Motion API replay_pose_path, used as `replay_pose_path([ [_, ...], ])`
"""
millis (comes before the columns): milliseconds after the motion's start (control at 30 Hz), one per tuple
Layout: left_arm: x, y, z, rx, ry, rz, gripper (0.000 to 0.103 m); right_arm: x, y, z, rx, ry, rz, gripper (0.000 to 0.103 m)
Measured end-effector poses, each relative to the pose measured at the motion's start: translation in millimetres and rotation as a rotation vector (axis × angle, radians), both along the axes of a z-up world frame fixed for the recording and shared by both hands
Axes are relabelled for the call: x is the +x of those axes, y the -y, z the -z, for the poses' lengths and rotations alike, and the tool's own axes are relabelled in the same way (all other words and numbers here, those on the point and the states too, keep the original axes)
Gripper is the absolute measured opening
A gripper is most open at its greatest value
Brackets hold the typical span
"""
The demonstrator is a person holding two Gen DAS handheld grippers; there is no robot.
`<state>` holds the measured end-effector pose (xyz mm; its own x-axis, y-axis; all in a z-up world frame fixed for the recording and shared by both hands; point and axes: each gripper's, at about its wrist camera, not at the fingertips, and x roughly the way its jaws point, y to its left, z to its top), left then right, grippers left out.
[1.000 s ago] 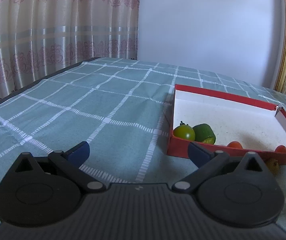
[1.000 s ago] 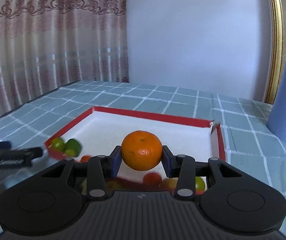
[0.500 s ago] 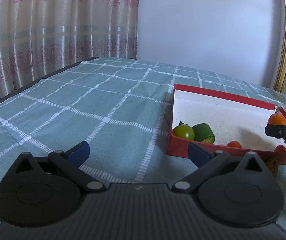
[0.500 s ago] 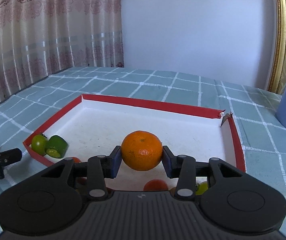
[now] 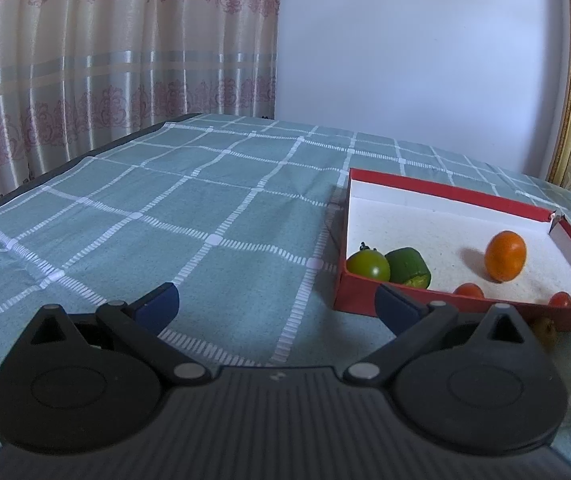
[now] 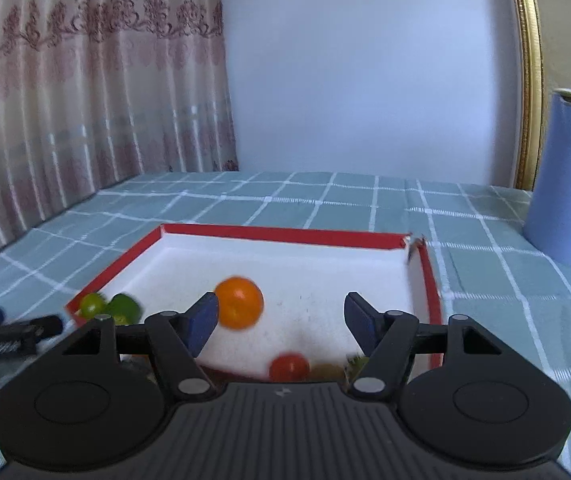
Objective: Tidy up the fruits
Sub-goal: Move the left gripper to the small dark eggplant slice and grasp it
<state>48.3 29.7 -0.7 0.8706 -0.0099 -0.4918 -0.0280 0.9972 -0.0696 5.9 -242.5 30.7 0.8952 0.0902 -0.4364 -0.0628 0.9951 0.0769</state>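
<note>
The left gripper (image 5: 277, 304) is hovering over the checked tablecloth (image 5: 189, 216), its fingers spread apart and holding nothing. To its right, the red tray (image 5: 445, 191) is holding a green tomato (image 5: 368, 265) and a green pepper (image 5: 408, 266) in its near-left corner, with the orange (image 5: 505, 255) lying free on the white floor. The right gripper (image 6: 281, 322) is standing open and empty above the tray (image 6: 285, 235), the orange (image 6: 239, 308) lying beside its left finger. A blue pitcher (image 6: 569, 180) is standing at far right.

right gripper (image 6: 281, 316) spread wide over the red tray (image 6: 285, 235), orange (image 6: 239, 302) sitting loose on the white floor by the left finger, green fruits (image 6: 109, 307) near-left corner, blue jug (image 6: 569, 184) far right on the checked cloth (image 6: 325, 200)
</note>
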Motion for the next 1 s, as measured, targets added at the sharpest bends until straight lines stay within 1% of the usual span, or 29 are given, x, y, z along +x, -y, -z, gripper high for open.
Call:
replay_pose_path([
  [133,0,0,0,0.007,0.002,-0.004,0.103,-34,15,6,-0.005,0.01,0.006,0.069],
  [267,-1,1,-1,0.016,0.008,-0.004,0.103,-58,34,19,0.015,-0.033,0.007,0.069],
  [333,-3,3,-2,0.025,0.018,0.005,0.103,-68,44,25,0.032,-0.032,0.032,0.069],
  [400,-7,6,-4,0.04,0.037,0.021,0.103,-73,58,33,0.071,-0.038,0.069,0.069],
  [533,-21,18,-9,0.082,0.096,0.081,0.103,-75,73,43,0.162,-0.065,0.101,0.069],
  [600,-28,24,-11,0.083,0.105,0.118,0.103,-76,77,46,0.189,-0.07,0.106,0.069],
  [700,-36,40,-13,0.093,0.11,0.192,0.103,-75,78,48,0.191,-0.086,0.108,0.069],
  [900,-45,82,-13,0.161,0.122,0.291,0.103,-75,80,49,0.209,-0.091,0.116,0.069],
  [1000,-47,99,-11,0.173,0.123,0.33,0.103,-76,82,49,0.222,-0.089,0.114,0.069],
])
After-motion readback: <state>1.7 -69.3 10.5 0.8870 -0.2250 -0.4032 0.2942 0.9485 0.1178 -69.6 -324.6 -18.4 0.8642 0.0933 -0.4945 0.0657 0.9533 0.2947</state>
